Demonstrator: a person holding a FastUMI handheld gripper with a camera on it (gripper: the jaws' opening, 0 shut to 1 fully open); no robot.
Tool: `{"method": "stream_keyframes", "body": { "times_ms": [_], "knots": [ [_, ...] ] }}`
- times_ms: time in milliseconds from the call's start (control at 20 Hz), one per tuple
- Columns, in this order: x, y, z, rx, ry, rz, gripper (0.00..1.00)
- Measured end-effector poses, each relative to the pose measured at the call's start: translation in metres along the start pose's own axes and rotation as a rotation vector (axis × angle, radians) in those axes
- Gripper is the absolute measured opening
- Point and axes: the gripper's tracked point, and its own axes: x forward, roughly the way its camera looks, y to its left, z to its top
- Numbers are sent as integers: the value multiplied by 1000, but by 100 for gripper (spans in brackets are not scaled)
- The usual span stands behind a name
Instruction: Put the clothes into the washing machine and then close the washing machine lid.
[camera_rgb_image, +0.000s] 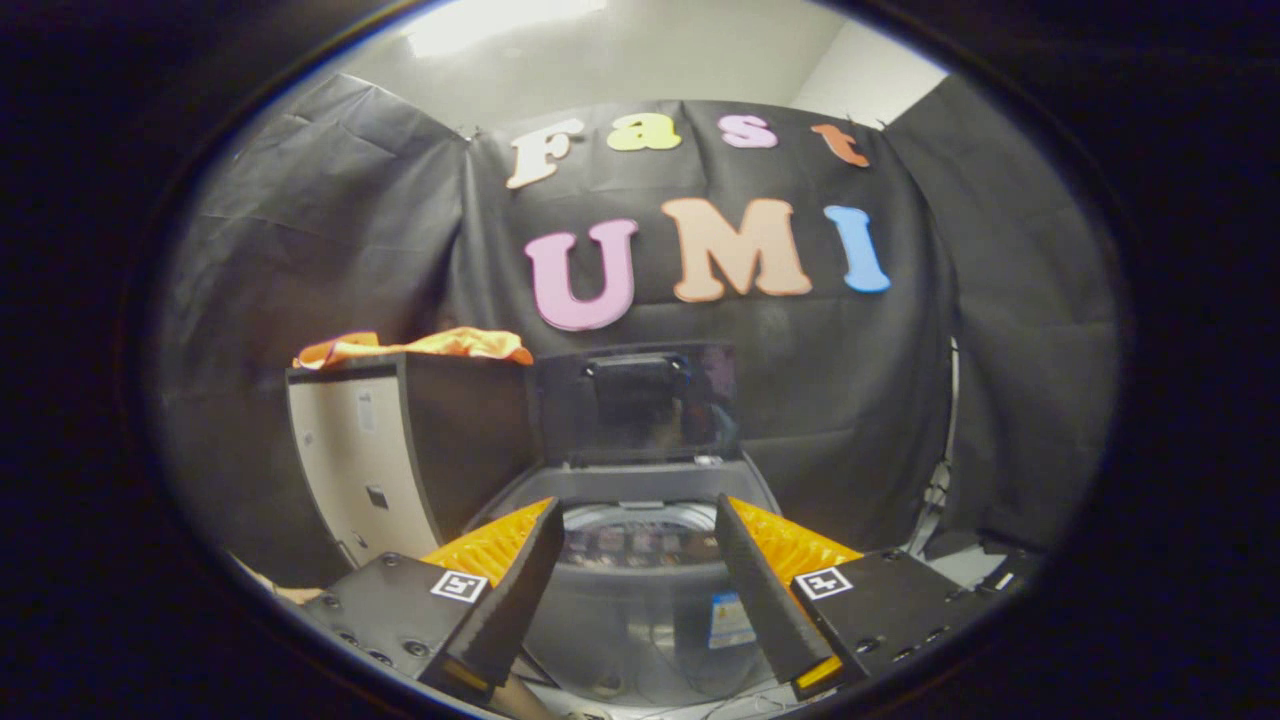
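Orange clothes (420, 347) lie atop the box (400, 450) left of the washing machine (640, 560) — lid (640, 400) raised — so the gripper (635, 515), fingers wide and empty, should swing left, descend squarely and pinch a thick fold.

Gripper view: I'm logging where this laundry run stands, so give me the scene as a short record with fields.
gripper: jaws open, holding nothing
washing machine: just ahead of the jaws, seen between them
lid: raised upright at the back of the machine
drum: open; contents too unclear to tell
orange clothes: lying on top of the box
box: beside the machine, beyond the left jaw
task status: clothes not yet in the machine, lid not yet closed
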Motion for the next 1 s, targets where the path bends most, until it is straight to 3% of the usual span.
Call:
{"method": "stream_keyframes", "body": {
  "times_ms": [250,600,1000],
  "knots": [
    [73,85,63,-26,-18,196,96],
    [156,217,109,76,65,453,96],
    [231,283,88,125,273,497,96]
  ]
}}
